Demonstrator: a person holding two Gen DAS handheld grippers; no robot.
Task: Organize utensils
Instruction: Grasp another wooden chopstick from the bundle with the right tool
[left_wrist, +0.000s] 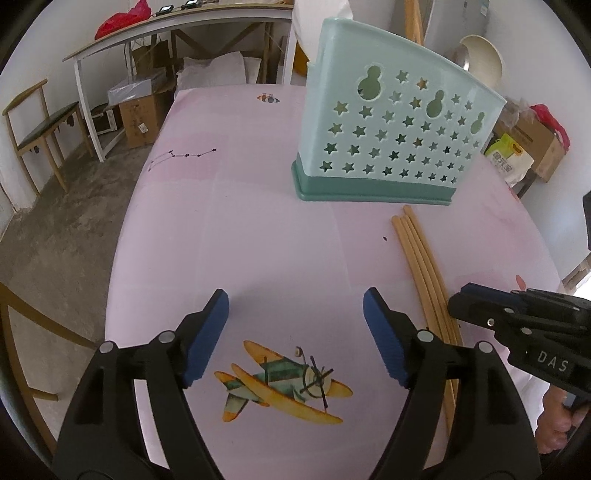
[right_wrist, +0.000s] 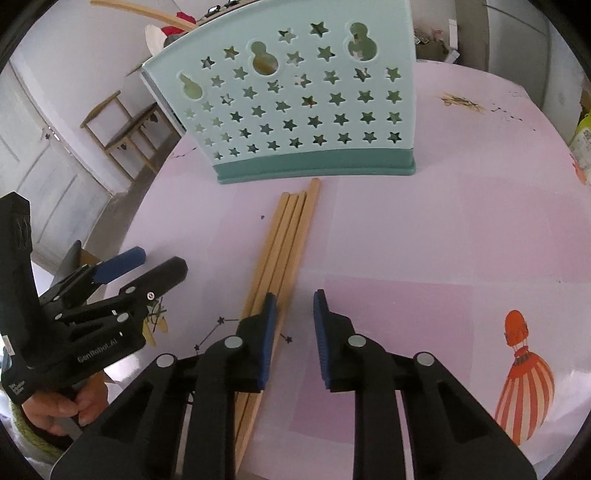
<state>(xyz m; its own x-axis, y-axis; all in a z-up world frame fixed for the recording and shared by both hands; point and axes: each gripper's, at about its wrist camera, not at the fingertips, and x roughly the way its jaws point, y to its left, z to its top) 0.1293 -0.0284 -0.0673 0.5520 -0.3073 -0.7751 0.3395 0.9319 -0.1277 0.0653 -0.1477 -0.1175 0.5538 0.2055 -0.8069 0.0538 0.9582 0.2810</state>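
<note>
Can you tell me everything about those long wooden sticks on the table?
The sticks are chopsticks: four thin, pale, wood-looking rods. They lie flat and side by side on the pink table, in a tight bundle that spreads a little toward the near end. Their far tips stop just short of the green star-holed holder, not touching it. One tip pokes out further than the others. The right gripper sits over the near part; its left pad overlaps the bundle, but nothing is gripped between the pads.

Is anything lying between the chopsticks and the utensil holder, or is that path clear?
Nothing visible blocks it. The chopsticks lie flat on the pink tablecloth, their far ends almost reaching the base of the utensil holder. Only bare cloth lies between them. The right gripper is right beside them.
</note>
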